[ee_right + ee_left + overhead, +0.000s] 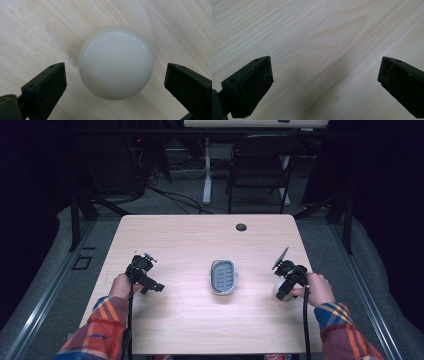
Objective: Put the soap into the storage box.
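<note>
A white round object, smooth and glossy, lies on the wooden table at the right. My right gripper is open right over it, one jaw on each side, neither touching. From above, that right gripper hides most of the white object. A grey oval tray with a blue ribbed inside sits at the table's middle. At the left, my left gripper is open above bare wood. Between the left gripper jaws there is nothing.
A round cable hole sits near the table's far edge. Beyond the table stand a black folding chair and a white desk leg, with cables on the floor. Dark curtains close in both sides.
</note>
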Demonstrator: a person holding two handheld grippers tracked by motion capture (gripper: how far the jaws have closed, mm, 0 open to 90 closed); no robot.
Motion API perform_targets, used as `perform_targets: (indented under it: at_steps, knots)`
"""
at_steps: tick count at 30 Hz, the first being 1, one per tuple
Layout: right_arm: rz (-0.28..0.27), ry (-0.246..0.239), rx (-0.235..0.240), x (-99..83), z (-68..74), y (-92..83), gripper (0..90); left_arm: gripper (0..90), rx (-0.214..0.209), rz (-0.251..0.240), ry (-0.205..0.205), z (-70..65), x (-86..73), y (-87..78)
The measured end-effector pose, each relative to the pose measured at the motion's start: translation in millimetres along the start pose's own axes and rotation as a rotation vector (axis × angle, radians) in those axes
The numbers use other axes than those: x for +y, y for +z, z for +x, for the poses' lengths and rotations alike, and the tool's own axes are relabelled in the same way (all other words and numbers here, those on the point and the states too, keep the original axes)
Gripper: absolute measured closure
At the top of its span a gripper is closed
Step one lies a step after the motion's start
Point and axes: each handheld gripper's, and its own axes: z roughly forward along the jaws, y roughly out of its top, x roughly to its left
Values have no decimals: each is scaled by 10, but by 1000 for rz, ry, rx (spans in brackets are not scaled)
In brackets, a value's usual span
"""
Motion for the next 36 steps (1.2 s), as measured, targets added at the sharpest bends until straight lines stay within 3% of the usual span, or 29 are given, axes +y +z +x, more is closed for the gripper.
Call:
perform_targets:
  at_steps: [2,8,9,12,13,17,18,19,21,23,27,28,31,36]
  knots:
    - [-44,50,15,2,26,47,19,0,0,0,0,0,0,0]
    - [-14,37,22,56,-7,59,30,0,0,-1,1,-2,0,-1]
    - [-30,66,42,61,15,82,50,0,0,-2,3,0,1,-2]
    - [4,35,32,89,4,73,80,0,0,-1,1,-2,1,0]
    - [-43,71,43,76,26,111,100,0,0,-2,1,-3,1,-1]
    - [12,37,30,108,9,97,147,0,0,-1,2,-1,0,-2]
    - [-30,84,44,93,34,138,149,0,0,-1,2,-1,0,-3]
    - [-34,93,45,90,36,151,160,0,0,-1,3,0,0,-3]
    - [46,37,30,118,-8,103,179,0,0,0,3,-1,1,-2]
    - [35,63,37,111,1,122,211,0,0,0,4,-1,1,-3]
    - [37,59,23,110,-5,135,239,0,0,0,4,-1,0,-4]
    - [-19,109,39,89,21,173,239,0,0,0,4,-1,0,-4]
    - [56,50,19,119,-13,118,241,0,2,1,4,-4,1,-4]
    - [36,64,13,118,9,127,243,0,3,1,4,-2,0,-5]
